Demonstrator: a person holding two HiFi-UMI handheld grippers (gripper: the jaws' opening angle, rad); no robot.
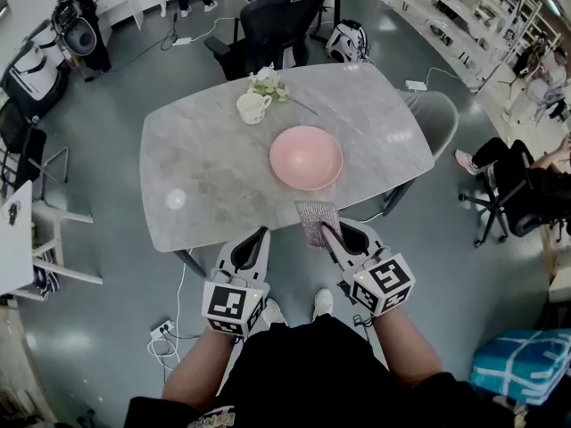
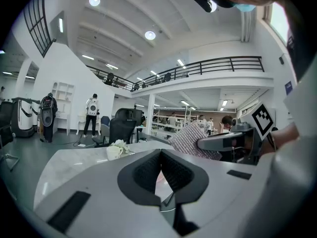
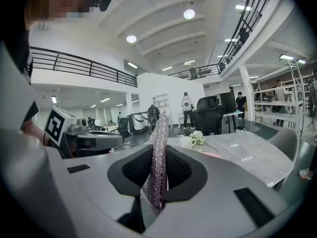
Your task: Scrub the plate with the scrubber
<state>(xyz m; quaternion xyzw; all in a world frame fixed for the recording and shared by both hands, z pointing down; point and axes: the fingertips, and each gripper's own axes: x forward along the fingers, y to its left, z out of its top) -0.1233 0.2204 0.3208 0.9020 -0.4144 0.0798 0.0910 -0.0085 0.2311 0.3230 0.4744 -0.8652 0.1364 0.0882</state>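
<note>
Pink plate (image 1: 306, 157): sits empty and upright on the grey stone-look table (image 1: 205, 176), right of the middle and closer to the near edge than the far one. Shows in the right gripper view only as a thin pink sliver beyond the jaws.

White cup (image 1: 252, 108): stands far-left of the plate, well apart from it, with a small bunch of pale flowers (image 1: 268, 83) just beyond, touching or nearly so.

Right gripper (image 1: 328, 230): hovers at the near edge of the table, pointing slightly downward toward the plate. Clamps tightly on the scrubber (image 1: 314, 219), a silvery mesh pad, with both dark ribbed pads pressed flat against its sides. Holds it on edge, standing up out of the jaws and hanging a little below them.

Scrubber: lies over the table's near edge, just short of the plate's near rim and apparently not touching it.

Left gripper (image 1: 260, 234): hangs just off the near edge, left of the right gripper and near it, also tipped a little downward. Closed all the way, pads meeting, nothing pinched between them.

Black chair (image 1: 277, 20) at the far side of the table, grey chair (image 1: 437, 119) at the right end. White shoes (image 1: 323, 303) on the floor below, between the two grippers.
</note>
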